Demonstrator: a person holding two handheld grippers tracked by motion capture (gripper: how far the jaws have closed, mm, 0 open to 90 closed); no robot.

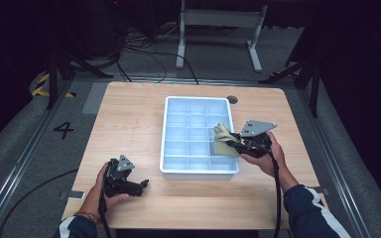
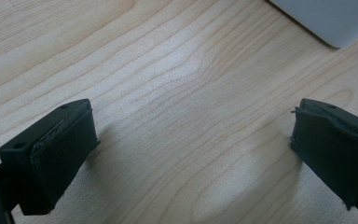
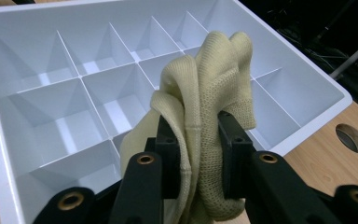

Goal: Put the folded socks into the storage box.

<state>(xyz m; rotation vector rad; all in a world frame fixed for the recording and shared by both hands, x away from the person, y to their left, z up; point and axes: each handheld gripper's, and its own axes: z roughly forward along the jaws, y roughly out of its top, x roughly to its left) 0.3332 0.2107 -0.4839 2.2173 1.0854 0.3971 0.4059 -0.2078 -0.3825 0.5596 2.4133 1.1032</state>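
Right gripper (image 3: 193, 154): jaws clamped on a bunched cream knit cloth (image 3: 205, 116), held above the right side of the tray.
Table (image 1: 129, 114): light wood; carries the tray.
Tray (image 1: 166, 144): white, divided into compartments; visible ones hold nothing.
Left gripper (image 1: 141, 184): jaws spread apart, holding nothing, low over bare wood near the tray's front-left corner.

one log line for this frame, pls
left gripper: open, low over table | right gripper: shut on cream knit cloth | cloth above divided white tray, right side
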